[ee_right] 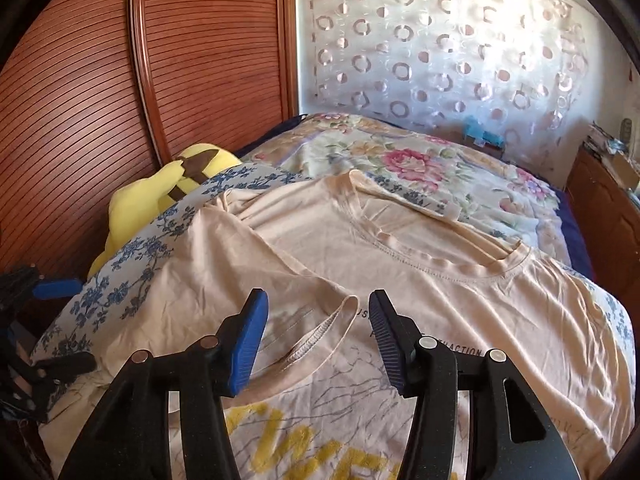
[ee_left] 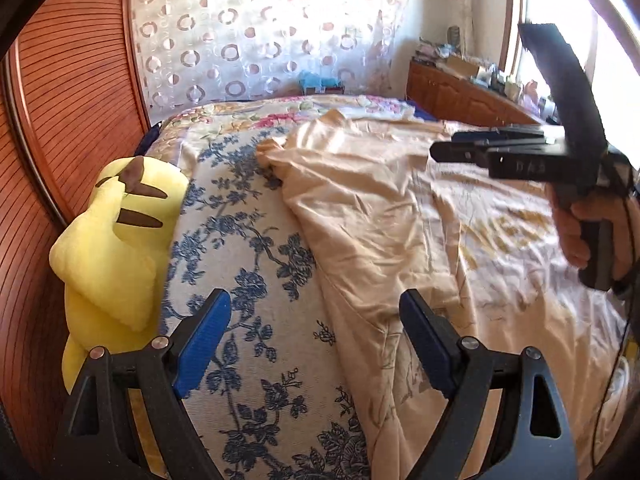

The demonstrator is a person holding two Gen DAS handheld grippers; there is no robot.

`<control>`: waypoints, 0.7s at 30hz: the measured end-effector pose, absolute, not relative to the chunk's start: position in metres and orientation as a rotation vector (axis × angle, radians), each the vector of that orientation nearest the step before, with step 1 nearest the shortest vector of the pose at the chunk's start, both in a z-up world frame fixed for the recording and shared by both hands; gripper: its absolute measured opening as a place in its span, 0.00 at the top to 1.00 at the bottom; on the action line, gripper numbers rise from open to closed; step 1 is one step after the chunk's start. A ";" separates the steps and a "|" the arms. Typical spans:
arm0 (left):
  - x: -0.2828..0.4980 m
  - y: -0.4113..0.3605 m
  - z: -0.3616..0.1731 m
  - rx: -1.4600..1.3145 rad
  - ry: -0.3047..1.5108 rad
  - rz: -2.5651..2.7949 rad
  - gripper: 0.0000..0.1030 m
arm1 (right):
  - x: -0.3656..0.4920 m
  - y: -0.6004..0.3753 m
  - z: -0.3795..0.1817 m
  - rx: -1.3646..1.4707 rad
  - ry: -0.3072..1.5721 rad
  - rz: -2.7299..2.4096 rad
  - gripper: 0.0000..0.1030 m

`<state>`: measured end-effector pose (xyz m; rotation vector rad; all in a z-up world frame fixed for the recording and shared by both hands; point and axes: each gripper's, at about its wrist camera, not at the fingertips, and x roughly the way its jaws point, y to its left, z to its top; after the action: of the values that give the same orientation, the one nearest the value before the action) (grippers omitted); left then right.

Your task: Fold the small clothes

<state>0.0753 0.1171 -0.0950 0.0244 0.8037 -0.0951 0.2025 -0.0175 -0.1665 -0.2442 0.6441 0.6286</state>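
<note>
At the bottom of the left wrist view the left gripper [ee_left: 316,344] stands spread wide with nothing between its blue pads. In the right wrist view the right gripper [ee_right: 318,336] is parted above a folded-over sleeve hem, not pinching it. The beige T-shirt [ee_right: 400,248] lies spread across mid-frame on the blue-flowered bedcover [ee_left: 248,248]. A yellow plush toy [ee_left: 116,240] leans at left; the circle-patterned curtain [ee_right: 440,48] hangs farthest back.

Peach T-shirt [ee_right: 400,240] with yellow lettering on blue-flowered cream cover [ee_left: 248,248]; yellow plush [ee_left: 116,248].
</note>
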 end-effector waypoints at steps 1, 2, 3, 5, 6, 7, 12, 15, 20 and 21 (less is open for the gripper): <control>0.077 0.115 -0.098 0.034 0.817 -0.087 0.15 | 0.203 -0.016 -0.169 -0.258 0.653 0.632 0.47; 0.080 0.115 -0.103 0.039 0.834 -0.081 0.15 | 0.203 -0.014 -0.173 -0.276 0.663 0.635 0.47; 0.082 0.114 -0.107 0.042 0.853 -0.078 0.15 | 0.205 -0.014 -0.175 -0.288 0.674 0.638 0.47; 0.085 0.115 -0.113 0.026 0.886 -0.084 0.15 | 0.208 -0.014 -0.179 -0.304 0.694 0.647 0.47; 0.086 0.118 -0.113 0.011 0.885 -0.087 0.15 | 0.216 -0.015 -0.176 -0.309 0.709 0.650 0.47; 0.087 0.119 -0.113 0.001 0.890 -0.088 0.15 | 0.223 -0.014 -0.176 -0.314 0.725 0.649 0.47; 0.086 0.117 -0.115 0.004 0.896 -0.090 0.13 | 0.236 -0.014 -0.187 -0.317 0.787 0.657 0.68; 0.086 0.115 -0.116 0.002 0.896 -0.089 0.13 | 0.238 -0.013 -0.187 -0.334 0.775 0.648 0.81; 0.086 0.116 -0.116 -0.001 0.894 -0.088 0.12 | 0.229 -0.029 -0.178 -0.329 0.731 0.598 0.73; 0.086 0.117 -0.116 -0.002 0.894 -0.088 0.12 | 0.224 -0.037 -0.175 -0.323 0.719 0.598 0.68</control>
<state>0.0859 0.1166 -0.1163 -0.0019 0.8937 -0.0875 0.2236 -0.0365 -0.1749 -0.3227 0.7193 0.5976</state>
